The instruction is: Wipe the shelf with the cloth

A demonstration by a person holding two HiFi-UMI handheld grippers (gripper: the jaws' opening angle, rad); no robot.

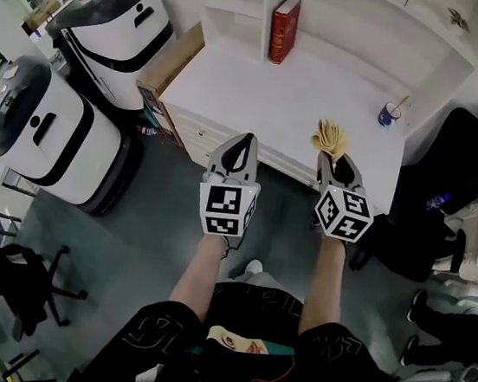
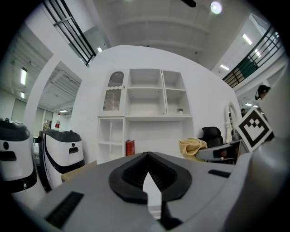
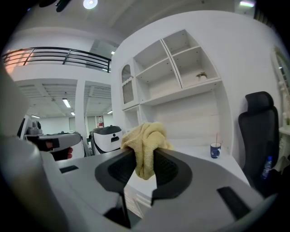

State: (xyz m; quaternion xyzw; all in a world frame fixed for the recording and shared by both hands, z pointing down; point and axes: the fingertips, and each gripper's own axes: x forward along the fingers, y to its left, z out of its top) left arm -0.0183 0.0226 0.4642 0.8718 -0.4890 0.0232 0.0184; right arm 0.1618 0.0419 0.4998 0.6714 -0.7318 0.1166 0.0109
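The person stands close in front of the unit with both forearms held out, and the right gripper (image 1: 337, 165) is clamped on a bunched yellow cloth (image 1: 329, 138). In the right gripper view the fabric is pinched between the two jaws, with a wad bulging above them and a short tail hanging below. The left gripper (image 1: 244, 145) is level with it on the person's other side. Its jaws are drawn together at the tips with nothing between them, so it takes no part in the work. The cloth is in the air at about the front edge of the broad white shelf (image 1: 261, 88), and it does not appear to touch the surface. The step in hand therefore looks like the approach, with wiping not yet begun. The next move would call for carrying the right gripper forward and down until the wad presses flat on the shelf. Strokes could then sweep across the open middle, with the grip firm enough that the cloth does not drag out of the jaws. Farther back, a red book (image 1: 283, 30) stands upright against the rear wall. A blue cup (image 1: 389, 115) with a stick in it stands near the right end, and strokes would have to pass around both. Above them, the upper compartments (image 2: 146, 93) are mostly bare.
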